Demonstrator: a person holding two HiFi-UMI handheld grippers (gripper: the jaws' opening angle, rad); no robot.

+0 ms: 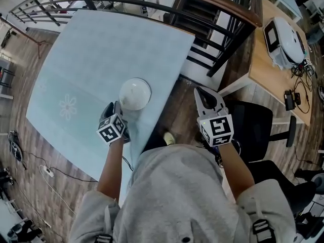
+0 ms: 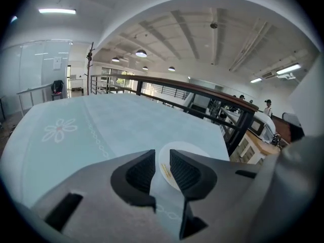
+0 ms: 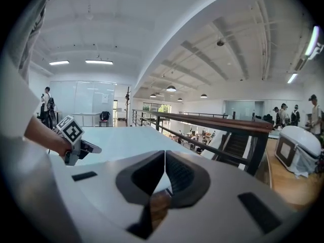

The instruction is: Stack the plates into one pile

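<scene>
Hovering beside the white plate (image 1: 135,93) at centre frame, the left gripper (image 1: 117,108) is keeping its jaws apart, released. The right gripper (image 1: 206,96) is hanging right of the table (image 1: 91,59), jaws clenched on nothing.

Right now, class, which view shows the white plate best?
The head view: the plate shows almost whole from above. The left gripper view shows only part, past its jaws; the right gripper view shows none of it.

The head view is looking steeply down at the table (image 1: 101,49). Both gripper views are facing low across it toward the far railing (image 2: 202,91).
</scene>
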